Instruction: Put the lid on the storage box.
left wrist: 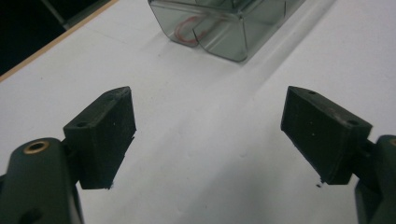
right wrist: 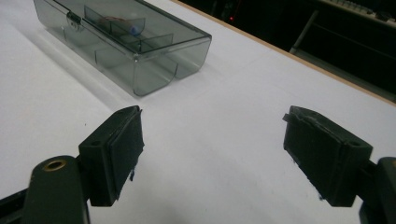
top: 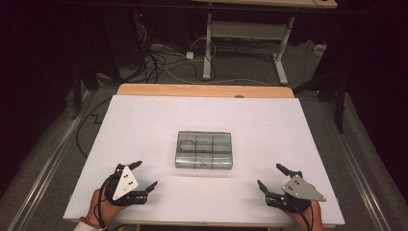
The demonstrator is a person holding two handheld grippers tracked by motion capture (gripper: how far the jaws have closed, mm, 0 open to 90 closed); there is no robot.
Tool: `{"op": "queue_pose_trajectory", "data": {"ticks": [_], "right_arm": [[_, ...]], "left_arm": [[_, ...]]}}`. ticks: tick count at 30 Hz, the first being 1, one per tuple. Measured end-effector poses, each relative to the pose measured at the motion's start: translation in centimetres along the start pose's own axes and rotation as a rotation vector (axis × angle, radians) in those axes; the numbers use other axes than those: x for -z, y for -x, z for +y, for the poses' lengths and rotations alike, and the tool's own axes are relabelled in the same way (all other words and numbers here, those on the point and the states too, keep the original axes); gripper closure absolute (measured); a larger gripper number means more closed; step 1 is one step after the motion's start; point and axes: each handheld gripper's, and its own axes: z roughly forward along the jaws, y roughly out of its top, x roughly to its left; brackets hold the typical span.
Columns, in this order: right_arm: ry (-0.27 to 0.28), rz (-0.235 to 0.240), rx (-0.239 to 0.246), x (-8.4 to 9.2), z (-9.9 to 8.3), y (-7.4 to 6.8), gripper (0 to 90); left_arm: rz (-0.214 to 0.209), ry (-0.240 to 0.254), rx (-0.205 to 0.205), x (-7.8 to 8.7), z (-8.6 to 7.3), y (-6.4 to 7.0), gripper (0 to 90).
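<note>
A smoky clear plastic compartment box (top: 204,149) lies shut in the middle of the white table (top: 144,120). A red looped cord shows inside its far left compartment (top: 186,143). The same box (left wrist: 224,23) is ahead in the left gripper view, and the box (right wrist: 126,39) lies up left in the right gripper view. My left gripper (top: 145,174) rests near the front left, open and empty, its jaws wide apart (left wrist: 208,135). Near the front right my right gripper (top: 272,176) is open too, nothing between its jaws (right wrist: 212,154).
A wooden table edge (top: 202,90) shows beyond the white sheet. Behind it stand another desk's legs (top: 208,45) and tangled cables (top: 159,57) on the floor. Bare white surface lies all around the box.
</note>
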Motion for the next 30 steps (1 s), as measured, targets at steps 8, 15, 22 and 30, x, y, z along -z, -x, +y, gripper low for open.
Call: {"op": "queue_pose_trajectory", "data": {"ticks": [8,15,22,30], "right_arm": [[-0.003,0.002,0.006,0.28,-0.06,-0.01,19.1],[0.005,0.010,0.017,0.38,0.19,-0.44,19.1],[0.007,0.014,0.006,0.20,0.31,-0.29,19.2],[0.025,0.001,-0.006,0.34,0.18,-0.04,20.4]], "left_arm": [[-0.004,0.006,0.007,0.55,-0.40,-0.18,17.2],[-0.006,0.017,0.007,0.58,-0.30,-0.30,17.2],[-0.004,0.003,0.006,0.57,-0.39,-0.26,17.2],[0.003,-0.004,0.018,0.33,-0.32,-0.46,17.1]]}}
